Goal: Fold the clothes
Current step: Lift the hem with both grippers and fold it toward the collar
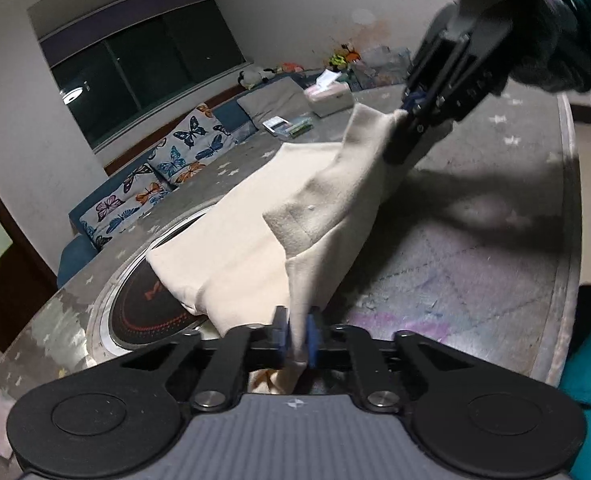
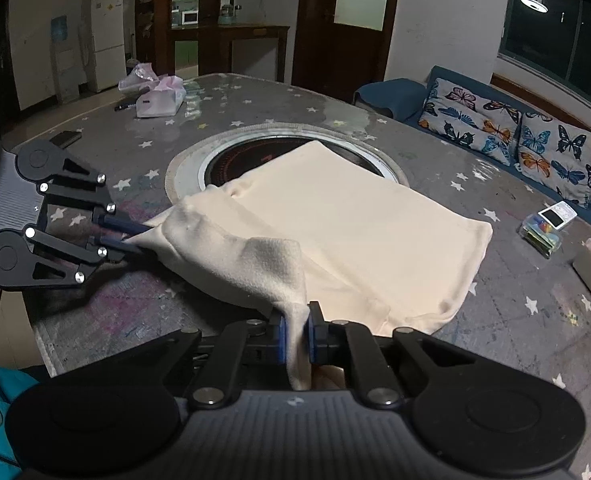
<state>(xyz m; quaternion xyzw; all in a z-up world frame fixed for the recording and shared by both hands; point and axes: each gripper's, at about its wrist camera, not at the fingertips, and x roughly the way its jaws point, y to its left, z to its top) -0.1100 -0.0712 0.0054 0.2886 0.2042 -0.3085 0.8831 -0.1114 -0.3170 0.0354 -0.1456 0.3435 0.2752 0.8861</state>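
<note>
Your left gripper and right gripper each pinch the cream garment, lifting its 6 o'clock edge off the table.

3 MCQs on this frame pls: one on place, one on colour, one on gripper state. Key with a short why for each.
1. Where does the far end of the cream garment lie?
A. over the round cooktop set in the table
B. on the sofa
C. on the floor

2. What colour are the gripper finger pads?
A. red
B. blue
C. white

3. What is the state of the left gripper and the right gripper?
A. both open
B. only the right one shut
C. both shut on the cloth

Key: 1 A, the cloth covers part of the round cooktop. 2 B, blue pads flank the fabric. 3 C, each wrist view shows fabric pinched between its fingers.
</note>
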